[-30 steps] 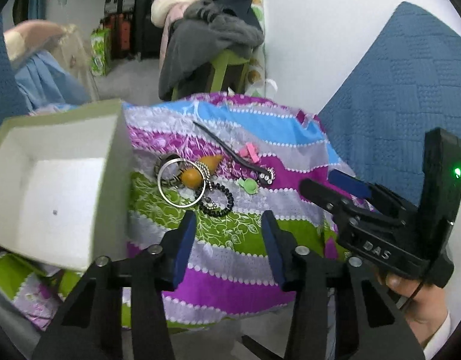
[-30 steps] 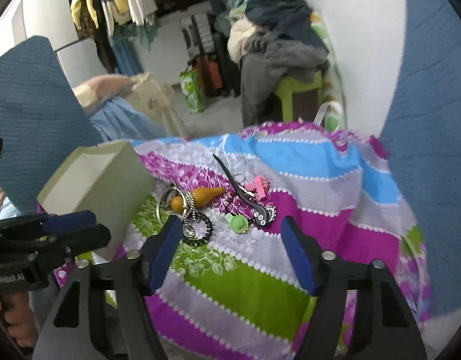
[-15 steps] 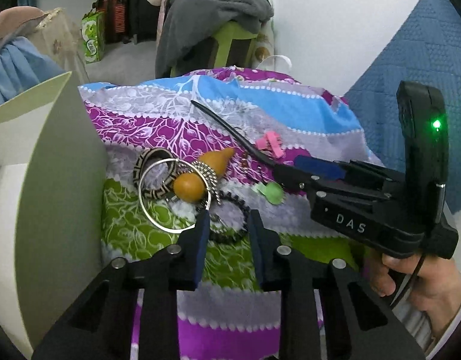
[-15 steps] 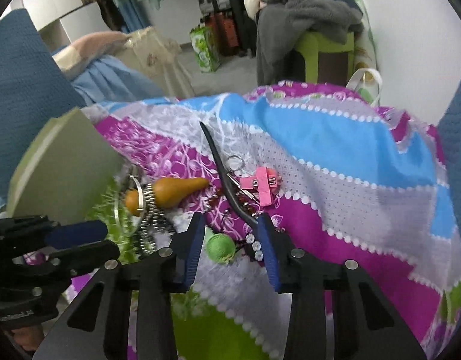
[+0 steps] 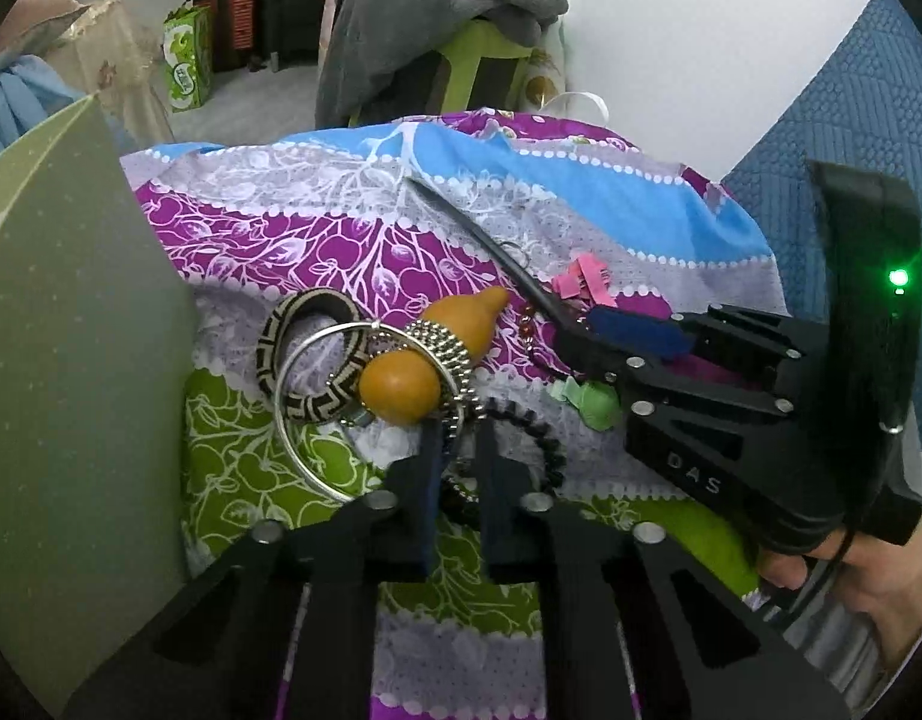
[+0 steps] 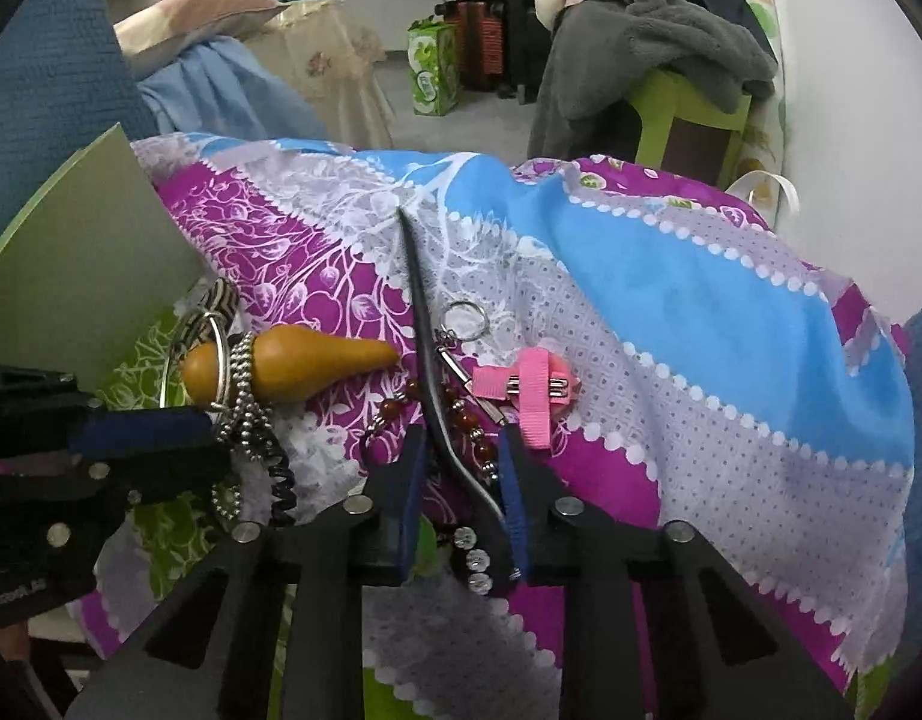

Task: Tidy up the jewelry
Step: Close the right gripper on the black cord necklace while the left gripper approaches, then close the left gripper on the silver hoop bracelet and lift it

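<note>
black hairband (image 6: 437, 420) sits between the closing right gripper (image 6: 461, 450) jaws; left gripper (image 5: 458, 450) closes over the beaded chain (image 5: 455, 360) at twelve o'clock. pickup step; next, lift toward the box (image 5: 71, 360).

Background: a plain white wall (image 5: 671, 60) rises behind the far right edge of the bed, which is covered by a striped, patterned sheet (image 6: 671, 312) — purple, blue, grey and green. Beyond the far edge, a lime-green stool (image 6: 689, 114) carries a heap of grey clothing (image 6: 641, 18). Pale grey floor (image 6: 479, 120) — a green printed box (image 6: 431, 69), dark suitcases (image 6: 485, 42) behind it.
</note>
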The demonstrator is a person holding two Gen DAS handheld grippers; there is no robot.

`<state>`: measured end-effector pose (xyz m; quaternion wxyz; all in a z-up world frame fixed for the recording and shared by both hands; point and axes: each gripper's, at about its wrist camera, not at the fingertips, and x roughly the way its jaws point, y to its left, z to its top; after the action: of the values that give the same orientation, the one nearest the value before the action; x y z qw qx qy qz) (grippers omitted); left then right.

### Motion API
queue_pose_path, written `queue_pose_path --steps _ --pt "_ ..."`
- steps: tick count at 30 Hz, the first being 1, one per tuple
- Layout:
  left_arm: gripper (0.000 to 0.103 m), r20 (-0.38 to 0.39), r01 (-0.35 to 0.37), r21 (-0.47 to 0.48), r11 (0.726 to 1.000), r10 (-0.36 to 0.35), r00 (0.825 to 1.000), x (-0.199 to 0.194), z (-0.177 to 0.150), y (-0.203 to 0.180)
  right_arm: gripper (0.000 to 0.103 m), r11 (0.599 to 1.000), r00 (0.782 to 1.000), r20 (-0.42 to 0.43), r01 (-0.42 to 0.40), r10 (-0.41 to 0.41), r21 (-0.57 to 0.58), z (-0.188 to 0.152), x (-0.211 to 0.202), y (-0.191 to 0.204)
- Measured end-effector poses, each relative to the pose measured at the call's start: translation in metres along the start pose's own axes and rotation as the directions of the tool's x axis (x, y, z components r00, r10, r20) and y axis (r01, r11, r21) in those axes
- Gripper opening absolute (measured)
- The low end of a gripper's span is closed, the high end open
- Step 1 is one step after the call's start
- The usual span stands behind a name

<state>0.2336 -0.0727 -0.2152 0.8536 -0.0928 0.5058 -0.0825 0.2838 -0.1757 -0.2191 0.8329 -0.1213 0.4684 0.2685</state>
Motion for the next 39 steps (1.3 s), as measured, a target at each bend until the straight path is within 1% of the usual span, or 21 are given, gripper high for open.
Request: queue_pose_path --steps 1,3,9,12,15,19,24,26,28,32,36,39 --pt "0.005 0.003 0.008 -0.005 1.0 -0.008 1.0 0.0 0.0 0.001 0.01 1.0 1.0 -0.001 0.0 0.0 0.004 0.0 0.0 0.0" --pt "0.005 0.006 0.018 -0.012 1.0 -0.018 1.0 -0.002 0.0 0.003 0.008 1.0 1.0 -0.001 0.003 -0.003 0.006 0.0 -0.001 0.002" --pt "0.002 0.028 0.032 -0.004 0.999 -0.032 0.999 -0.016 0.002 0.001 0.007 1.0 1.0 0.008 -0.007 0.006 0.03 -0.002 -0.012 0.007" --pt "0.002 0.023 0.057 -0.042 0.998 -0.056 0.998 -0.021 0.001 0.005 0.007 0.999 1.0 0.018 -0.014 0.013 0.044 -0.005 -0.022 0.01" --pt "0.002 0.023 0.053 -0.044 0.998 -0.052 0.998 -0.028 -0.005 0.004 0.007 0.998 1.0 0.028 -0.004 0.002 0.058 -0.009 -0.033 0.015" --pt "0.002 0.035 0.049 -0.04 0.998 -0.048 0.998 -0.041 -0.012 0.001 0.007 0.995 1.0 0.025 -0.004 0.001 0.104 -0.018 -0.045 0.018" --pt "0.002 0.034 0.058 -0.034 0.998 -0.057 0.998 -0.052 -0.022 -0.004 0.007 0.987 1.0 0.003 0.02 -0.021 0.162 -0.033 -0.059 0.025" --pt "0.002 0.034 0.077 -0.023 0.997 -0.076 0.997 -0.056 -0.026 -0.008 0.007 0.981 0.999 -0.005 0.035 -0.034 0.19 -0.039 -0.063 0.025" --pt "0.002 0.042 0.063 -0.006 0.998 -0.062 0.997 -0.06 -0.032 -0.013 0.007 0.973 0.999 -0.022 0.048 -0.044 0.226 -0.047 -0.068 0.026" --pt "0.002 0.02 0.079 -0.005 0.997 -0.079 0.997 -0.058 -0.041 -0.015 0.007 0.961 0.997 -0.048 0.072 -0.062 0.266 -0.061 -0.074 0.031" --pt "0.002 0.017 0.085 0.02 0.996 -0.085 0.996 -0.058 -0.045 -0.02 0.007 0.957 0.994 -0.067 0.099 -0.084 0.272 -0.07 -0.082 0.038" --pt "0.002 0.033 0.1 0.039 0.994 -0.101 0.994 -0.069 -0.042 -0.025 0.007 0.958 0.988 -0.054 0.155 -0.146 0.241 -0.067 -0.097 0.046"
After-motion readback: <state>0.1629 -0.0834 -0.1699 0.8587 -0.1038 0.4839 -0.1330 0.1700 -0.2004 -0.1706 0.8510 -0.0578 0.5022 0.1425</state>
